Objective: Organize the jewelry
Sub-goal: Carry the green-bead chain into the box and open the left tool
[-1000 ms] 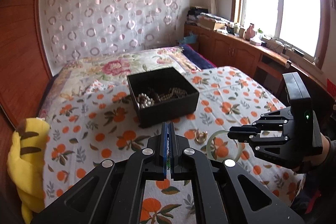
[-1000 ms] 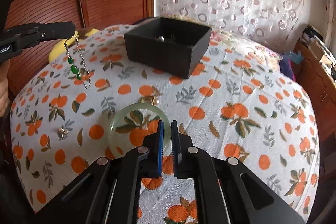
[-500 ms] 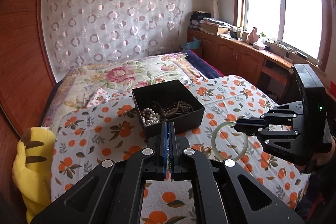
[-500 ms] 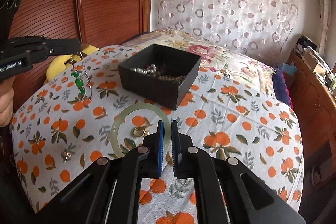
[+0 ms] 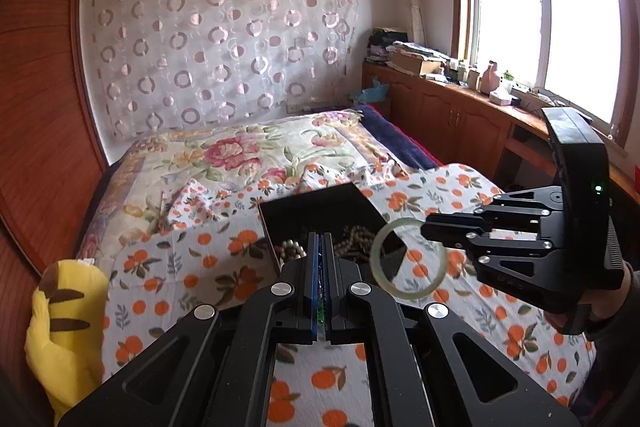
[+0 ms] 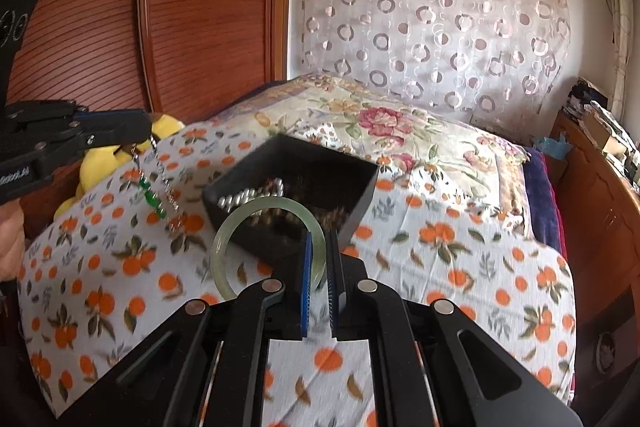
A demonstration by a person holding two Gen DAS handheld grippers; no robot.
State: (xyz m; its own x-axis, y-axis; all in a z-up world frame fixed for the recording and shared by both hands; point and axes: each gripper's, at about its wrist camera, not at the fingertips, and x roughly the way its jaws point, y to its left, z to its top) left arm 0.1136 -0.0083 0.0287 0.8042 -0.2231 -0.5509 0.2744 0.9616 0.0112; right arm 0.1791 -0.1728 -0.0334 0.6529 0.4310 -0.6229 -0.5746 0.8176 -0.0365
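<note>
1. Two pieces of jewelry are in my jaws, both lifted clear of the bed's orange-print sheet.
2. My right gripper has its jaws clamped on the rim of a pale green jade bangle: a smooth, translucent, unbroken ring, held upright on edge in front of the black box, off to the left of the jaws.
3. My left gripper has its jaws pressed together on the top end of a bracelet: a thin silver chain with bright green beads strung along one strand, dangling freely below the tips, left of the box.
4. One open-topped black box sits on the sheet; inside lie silvery pearl-like beads and darker brown bead strands, slightly blurred.
5. Beyond the bracelet, a yellow plush toy lies at the bed's edge by the wooden wall.
</note>
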